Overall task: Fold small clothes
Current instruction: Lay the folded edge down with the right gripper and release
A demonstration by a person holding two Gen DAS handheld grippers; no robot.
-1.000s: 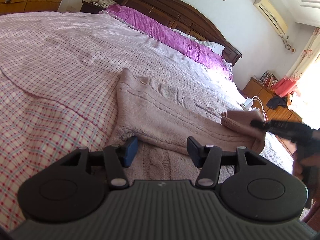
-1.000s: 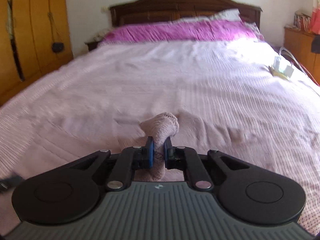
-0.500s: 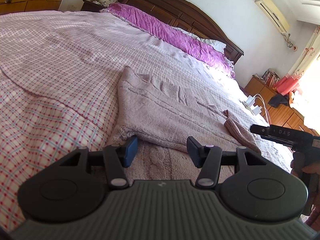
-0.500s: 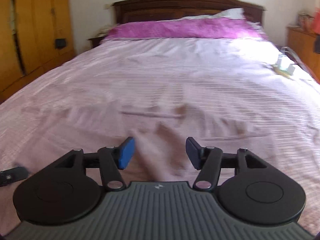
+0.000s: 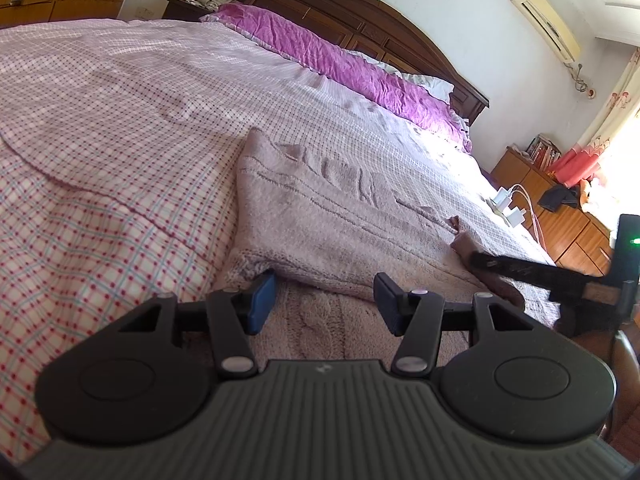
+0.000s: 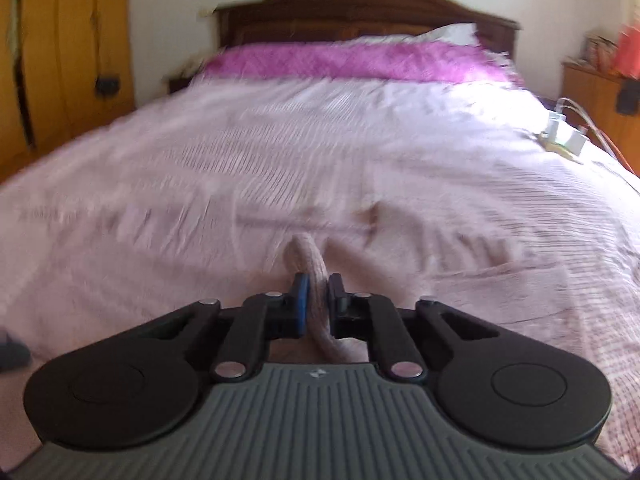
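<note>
The left wrist view sat low over the bed (image 5: 120, 128), looking diagonally toward the headboard (image 5: 360, 20). The right wrist view faced the headboard (image 6: 360, 4) squarely, equally low. Both shared the purple pillows (image 5: 340, 60) and chargers (image 6: 564, 138).

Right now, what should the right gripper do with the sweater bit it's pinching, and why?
Probably lift and carry it across the sweater. The right gripper is shut on a sleeve-like end, while the left gripper hangs open over the near hem.
</note>
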